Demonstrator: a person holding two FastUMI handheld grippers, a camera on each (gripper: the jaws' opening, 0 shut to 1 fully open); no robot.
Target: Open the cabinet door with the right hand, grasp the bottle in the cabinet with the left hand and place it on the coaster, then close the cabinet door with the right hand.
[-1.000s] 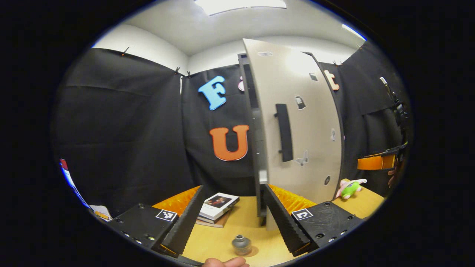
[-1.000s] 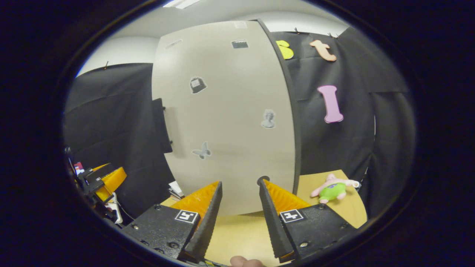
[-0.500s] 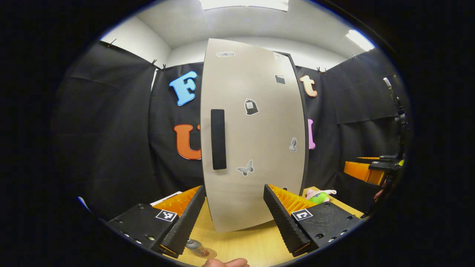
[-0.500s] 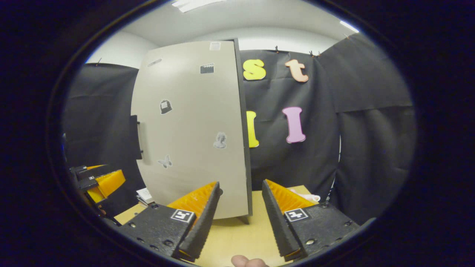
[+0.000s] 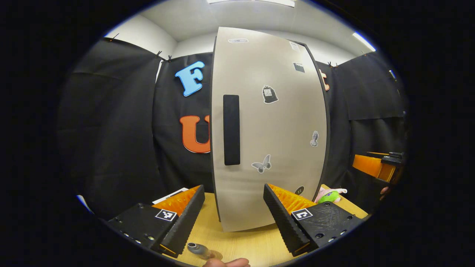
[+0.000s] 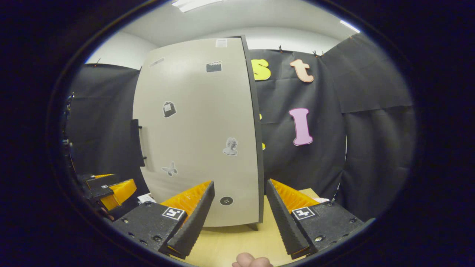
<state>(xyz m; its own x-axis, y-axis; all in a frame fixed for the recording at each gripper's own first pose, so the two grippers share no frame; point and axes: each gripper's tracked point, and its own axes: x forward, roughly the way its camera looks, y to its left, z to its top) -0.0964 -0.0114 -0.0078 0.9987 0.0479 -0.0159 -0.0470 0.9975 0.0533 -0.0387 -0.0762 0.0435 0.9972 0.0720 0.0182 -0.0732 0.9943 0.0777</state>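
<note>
In the left gripper view, the left gripper (image 5: 233,213) hangs above the wooden table (image 5: 245,246) with its fingers spread and nothing between them. Ahead stands the beige cabinet door (image 5: 282,133), shut flat against the cabinet, its black vertical handle (image 5: 231,129) near the left edge and small stickers scattered over the face. The grey bottle (image 5: 197,249) stands on the round coaster (image 5: 215,255) at the bottom of the view, just beside the left finger. A pink and green plush toy (image 5: 328,195) lies on the table to the right of the cabinet, and the right gripper (image 5: 374,165) shows at the far right edge.

In the right gripper view, the right gripper (image 6: 239,213) faces the door's right edge (image 6: 256,129), its fingers spread and empty, clear of the door. The left gripper (image 6: 111,187) shows at lower left.
</note>
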